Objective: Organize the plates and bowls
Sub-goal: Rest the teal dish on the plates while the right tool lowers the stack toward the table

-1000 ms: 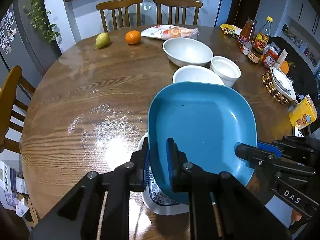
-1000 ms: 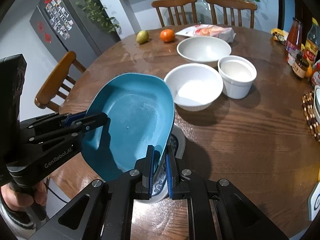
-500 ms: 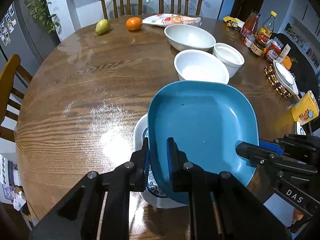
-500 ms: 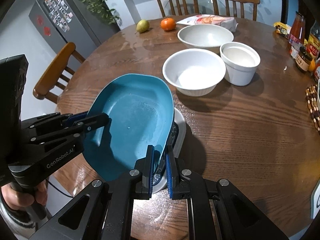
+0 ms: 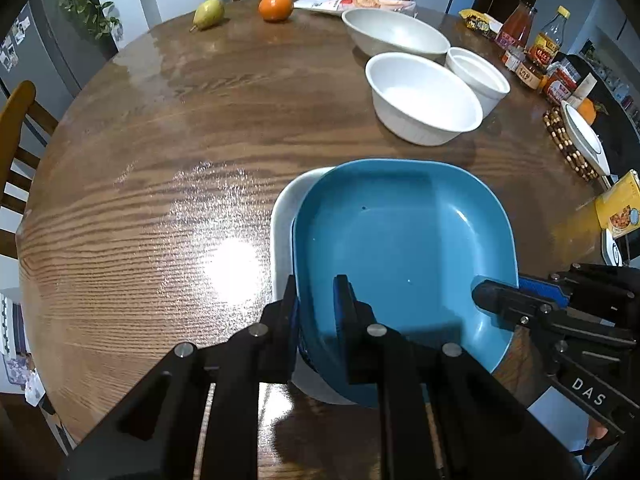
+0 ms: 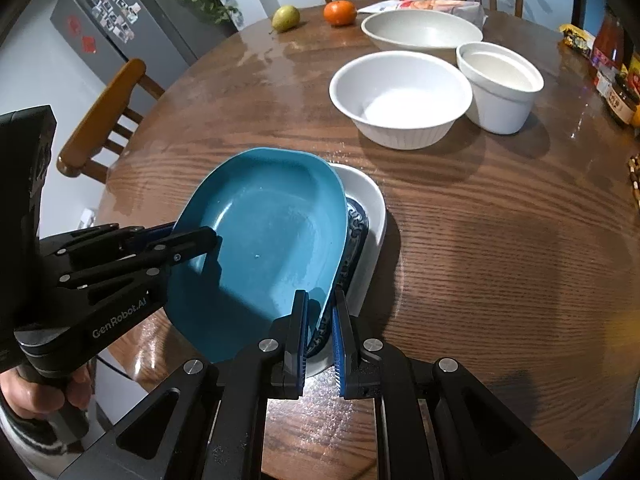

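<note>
On the round wooden bench (image 5: 168,152), both the left gripper (image 5: 316,304) and right gripper (image 6: 320,312) clamp the blue plate (image 5: 400,248), tilted above the white dish (image 6: 368,200), so uneven release could clatter it down.

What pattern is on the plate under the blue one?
A dark blue and white ornamental pattern on the white plate, clearest in the right wrist view.
</note>
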`<state>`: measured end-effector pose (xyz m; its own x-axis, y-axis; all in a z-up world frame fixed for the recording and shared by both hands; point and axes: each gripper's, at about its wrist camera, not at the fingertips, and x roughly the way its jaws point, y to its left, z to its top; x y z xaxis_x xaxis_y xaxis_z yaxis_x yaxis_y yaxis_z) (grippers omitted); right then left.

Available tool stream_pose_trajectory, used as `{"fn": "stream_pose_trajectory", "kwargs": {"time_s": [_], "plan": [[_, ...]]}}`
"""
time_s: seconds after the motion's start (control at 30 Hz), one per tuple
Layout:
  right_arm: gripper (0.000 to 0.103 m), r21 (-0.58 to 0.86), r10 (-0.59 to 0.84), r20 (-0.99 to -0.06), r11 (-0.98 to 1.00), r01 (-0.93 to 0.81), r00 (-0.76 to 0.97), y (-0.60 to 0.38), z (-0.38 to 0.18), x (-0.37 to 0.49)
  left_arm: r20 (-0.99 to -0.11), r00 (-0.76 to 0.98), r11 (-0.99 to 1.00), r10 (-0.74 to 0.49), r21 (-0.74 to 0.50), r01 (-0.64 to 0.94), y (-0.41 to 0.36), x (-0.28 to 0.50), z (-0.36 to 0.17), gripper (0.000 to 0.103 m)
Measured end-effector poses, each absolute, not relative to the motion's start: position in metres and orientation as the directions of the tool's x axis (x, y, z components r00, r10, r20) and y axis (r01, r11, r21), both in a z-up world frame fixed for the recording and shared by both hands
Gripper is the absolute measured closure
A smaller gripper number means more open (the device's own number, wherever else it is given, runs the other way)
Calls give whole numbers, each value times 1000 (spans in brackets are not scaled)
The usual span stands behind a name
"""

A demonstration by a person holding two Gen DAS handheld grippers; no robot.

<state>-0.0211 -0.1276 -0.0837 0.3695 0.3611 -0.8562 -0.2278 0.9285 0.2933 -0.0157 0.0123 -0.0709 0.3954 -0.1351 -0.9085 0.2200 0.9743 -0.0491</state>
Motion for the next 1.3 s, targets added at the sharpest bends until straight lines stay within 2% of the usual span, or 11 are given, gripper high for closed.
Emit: {"fn": "stream_pose_trajectory", "kwargs": {"time_s": [0.87, 1.3], "plan": [[91, 275, 335, -877, 938, -213, 345, -118, -95, -11, -919, 373, 972, -128, -41, 233, 15, -7, -82, 89], [91, 230, 295, -869, 952, -203, 397, -117, -84, -10, -914, 386, 971, -121, -28, 238, 13, -6, -79, 83]]}}
